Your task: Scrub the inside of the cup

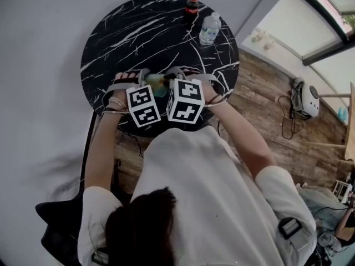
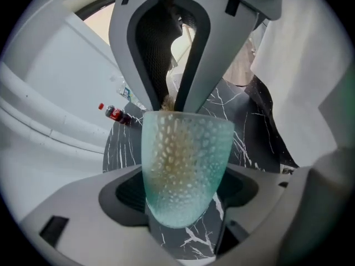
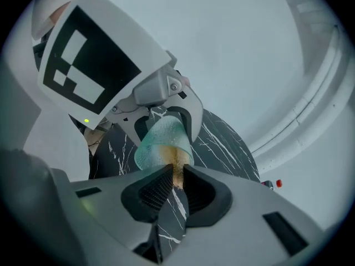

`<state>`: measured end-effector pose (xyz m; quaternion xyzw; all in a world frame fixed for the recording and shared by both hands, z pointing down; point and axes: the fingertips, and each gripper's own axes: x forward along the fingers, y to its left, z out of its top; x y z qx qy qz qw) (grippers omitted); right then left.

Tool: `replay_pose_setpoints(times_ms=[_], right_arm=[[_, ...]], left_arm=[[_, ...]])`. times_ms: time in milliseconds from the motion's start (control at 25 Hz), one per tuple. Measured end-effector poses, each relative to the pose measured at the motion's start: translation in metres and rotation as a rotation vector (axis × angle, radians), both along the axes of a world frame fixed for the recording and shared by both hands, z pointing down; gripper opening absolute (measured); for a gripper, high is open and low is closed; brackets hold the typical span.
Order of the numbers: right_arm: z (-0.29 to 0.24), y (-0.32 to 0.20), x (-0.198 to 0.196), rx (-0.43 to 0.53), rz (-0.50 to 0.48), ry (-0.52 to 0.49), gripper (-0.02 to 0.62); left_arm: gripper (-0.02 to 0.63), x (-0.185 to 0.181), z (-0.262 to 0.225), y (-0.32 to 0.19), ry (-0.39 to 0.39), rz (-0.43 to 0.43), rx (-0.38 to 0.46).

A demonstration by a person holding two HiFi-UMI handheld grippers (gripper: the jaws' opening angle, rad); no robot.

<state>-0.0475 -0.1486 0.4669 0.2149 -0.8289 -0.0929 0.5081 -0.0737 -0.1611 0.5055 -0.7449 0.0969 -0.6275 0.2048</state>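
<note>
1 cup (image 2: 186, 170), 1 scrubber (image 3: 177, 162), 1 cola bottle (image 1: 192, 7), 1 water bottle (image 1: 209, 29), 1 table (image 1: 127, 32).

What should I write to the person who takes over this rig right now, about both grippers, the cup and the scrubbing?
Left gripper: shut on the green cup, held over the black table.
Right gripper: shut on a thin brown scrubber, which reaches into the cup.
Done: scrubber is in the cup; how clean the inside is cannot be told.
To do: scrub the inner wall, pull the scrubber out, set the cup down.

Round black marble table (image 1: 125, 35), wooden floor (image 1: 266, 112)
</note>
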Motion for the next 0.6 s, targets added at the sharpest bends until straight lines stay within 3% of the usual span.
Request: replay_pose_setpoints(times_ms=[360, 600], right_arm=[[-0.005, -0.005, -0.002, 0.013, 0.023, -0.039, 0.069], [-0.002, -0.001, -0.004, -0.033, 0.005, -0.038, 0.069]], left_arm=[[0.357, 0.005, -0.018, -0.002, 0.093, 0.050, 0.063], [0.356, 0.003, -0.023, -0.001, 0.094, 0.079, 0.095]])
